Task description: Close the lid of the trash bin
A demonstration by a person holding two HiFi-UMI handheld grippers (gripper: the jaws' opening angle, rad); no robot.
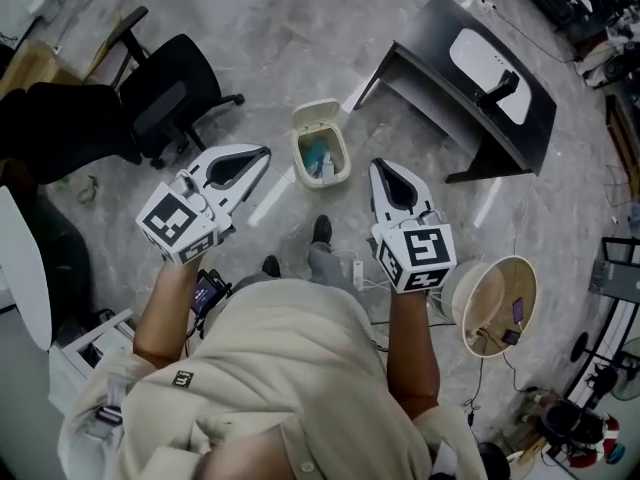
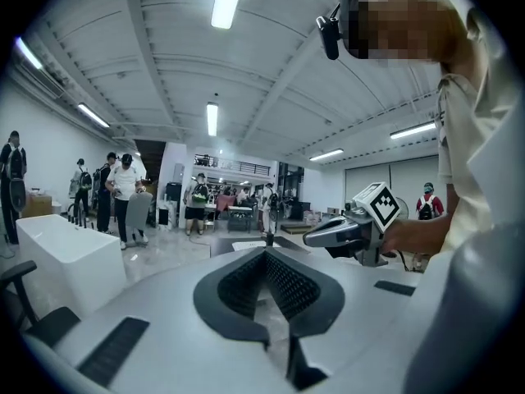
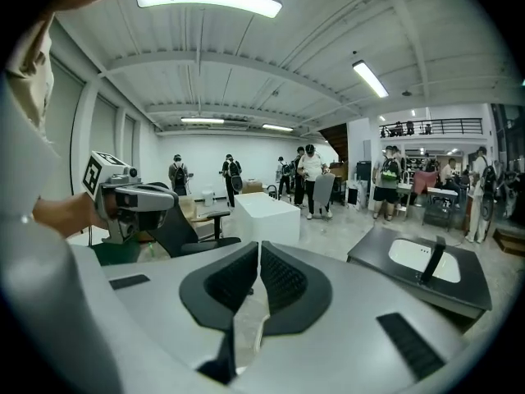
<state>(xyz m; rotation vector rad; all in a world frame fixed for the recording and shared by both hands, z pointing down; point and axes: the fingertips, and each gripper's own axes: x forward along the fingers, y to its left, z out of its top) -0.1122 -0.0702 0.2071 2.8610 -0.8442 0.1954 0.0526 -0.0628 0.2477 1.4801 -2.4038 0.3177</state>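
Trash bin (image 1: 322, 171) mouth-up, lid (image 1: 315, 114) open on far side — left gripper (image 1: 264, 154), right gripper (image 1: 377, 166) jaws together.

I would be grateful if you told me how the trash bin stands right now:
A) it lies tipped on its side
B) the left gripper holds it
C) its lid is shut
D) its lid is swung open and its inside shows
D: in the head view the trash bin stands upright on the floor with its lid swung back, its contents are visible inside, and neither gripper touches it.
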